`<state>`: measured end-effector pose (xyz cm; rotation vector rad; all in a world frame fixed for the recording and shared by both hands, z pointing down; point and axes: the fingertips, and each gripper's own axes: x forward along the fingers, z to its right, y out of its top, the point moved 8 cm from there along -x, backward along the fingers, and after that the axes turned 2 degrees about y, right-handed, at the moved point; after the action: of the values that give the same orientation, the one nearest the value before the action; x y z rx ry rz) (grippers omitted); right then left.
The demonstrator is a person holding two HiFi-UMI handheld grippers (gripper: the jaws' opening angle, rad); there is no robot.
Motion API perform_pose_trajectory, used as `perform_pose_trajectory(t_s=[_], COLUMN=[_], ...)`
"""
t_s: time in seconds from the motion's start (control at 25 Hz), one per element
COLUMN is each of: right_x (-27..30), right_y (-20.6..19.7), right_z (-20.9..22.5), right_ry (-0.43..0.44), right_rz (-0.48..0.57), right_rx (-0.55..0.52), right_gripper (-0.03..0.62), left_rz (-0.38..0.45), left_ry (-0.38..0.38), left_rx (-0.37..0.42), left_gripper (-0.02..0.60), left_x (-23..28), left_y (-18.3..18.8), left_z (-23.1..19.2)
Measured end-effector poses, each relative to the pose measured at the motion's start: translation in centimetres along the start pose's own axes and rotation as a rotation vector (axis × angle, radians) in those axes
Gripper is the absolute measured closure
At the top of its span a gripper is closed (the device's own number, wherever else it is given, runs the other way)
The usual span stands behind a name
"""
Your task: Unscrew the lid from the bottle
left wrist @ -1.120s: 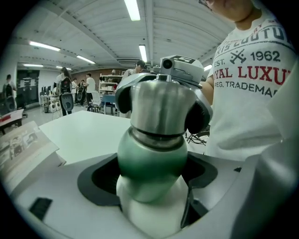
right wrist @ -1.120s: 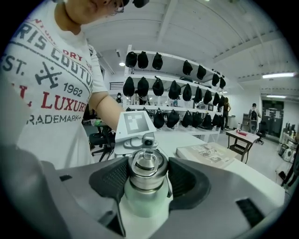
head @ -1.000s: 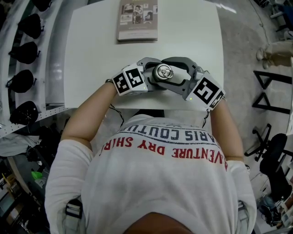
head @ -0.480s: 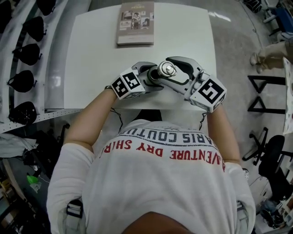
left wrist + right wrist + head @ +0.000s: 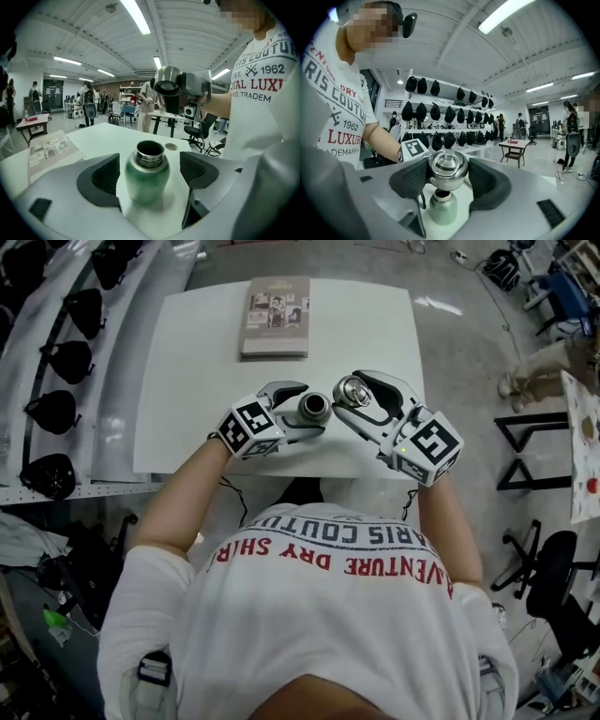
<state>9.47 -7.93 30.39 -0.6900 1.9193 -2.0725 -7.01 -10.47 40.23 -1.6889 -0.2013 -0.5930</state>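
A small green metal bottle (image 5: pixel 313 407) stands upright on the white table (image 5: pixel 197 381) with its mouth uncovered. In the left gripper view the bottle (image 5: pixel 146 176) sits between the pads of my left gripper (image 5: pixel 302 410), with a narrow gap on each side. My right gripper (image 5: pixel 362 396) is shut on the round steel lid (image 5: pixel 352 390), just right of the bottle. In the right gripper view the lid (image 5: pixel 447 169) hangs directly over the bottle's (image 5: pixel 442 208) open neck, clear of it. That lid (image 5: pixel 168 86) also shows high up in the left gripper view.
A booklet (image 5: pixel 276 317) lies flat at the far side of the table. Racks of black helmets (image 5: pixel 56 352) run along the left. Black stands (image 5: pixel 539 442) and an office chair (image 5: pixel 553 559) are on the floor to the right.
The lid has come off the bottle. My right gripper carried it up and to the right, and the bottle's open mouth now shows. Both grippers sit higher than before.
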Motion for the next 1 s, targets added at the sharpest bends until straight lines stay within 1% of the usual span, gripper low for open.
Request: perform_pose_trajectory(t_s=[0.08,0.24,0.32,0.4,0.44,0.48,0.52,0.56,0.6,0.68,0.76,0.88,1.0], right_x=[-0.6,-2.0,-2.8,-3.7,-4.3,-4.8,-5.4,-6.0,-6.6,-7.5,-8.2,-8.9,-9.3], right_y=[0.7,2.1,2.9,4.2,4.9,5.5,6.0,6.4,6.6,7.0,7.2,7.4,7.2], right_z=[-0.4,-2.3,-3.8,-5.0,-5.7,-6.5,-7.4,-8.3,-9.0,-10.4,-11.4,-12.3,-12.8], right_ry=[-0.043,-0.107,-0.135,-0.153,-0.157,-0.156,-0.154,-0.152,-0.150,-0.147,-0.148,-0.172,-0.191], right_rz=[0.002,0.035,0.060,0.092,0.105,0.114,0.118,0.120,0.123,0.129,0.134,0.154,0.164], right_rx=[0.009,0.008,0.010,0.002,-0.004,-0.012,-0.021,-0.029,-0.032,-0.029,-0.025,-0.032,-0.020], right_gripper=[0.330,0.331,0.332,0.332,0.330,0.332,0.332,0.332,0.332,0.330,0.330,0.330,0.330], left_rz=[0.047,0.176,0.245,0.307,0.331,0.348,0.359,0.370,0.387,0.437,0.471,0.468,0.458], left_ry=[0.031,0.139,0.159,0.187,0.215,0.251,0.291,0.319,0.329,0.311,0.307,0.329,0.319], left_rx=[-0.016,-0.107,-0.161,-0.190,-0.198,-0.203,-0.210,-0.216,-0.222,-0.232,-0.226,-0.178,-0.137], left_gripper=[0.190,0.193,0.193,0.198,0.217,0.286,0.423,0.495,0.497,0.523,0.534,0.540,0.545], left_x=[-1.4,-4.9,-6.6,-8.2,-9.0,-9.9,-10.7,-11.5,-12.1,-13.3,-14.2,-15.0,-15.0], left_y=[0.9,3.0,4.2,6.0,6.9,7.8,8.4,8.8,9.2,9.9,10.5,11.2,11.6], left_z=[0.6,2.6,4.4,6.0,6.8,7.6,8.5,9.4,10.3,12.2,13.8,15.5,16.6])
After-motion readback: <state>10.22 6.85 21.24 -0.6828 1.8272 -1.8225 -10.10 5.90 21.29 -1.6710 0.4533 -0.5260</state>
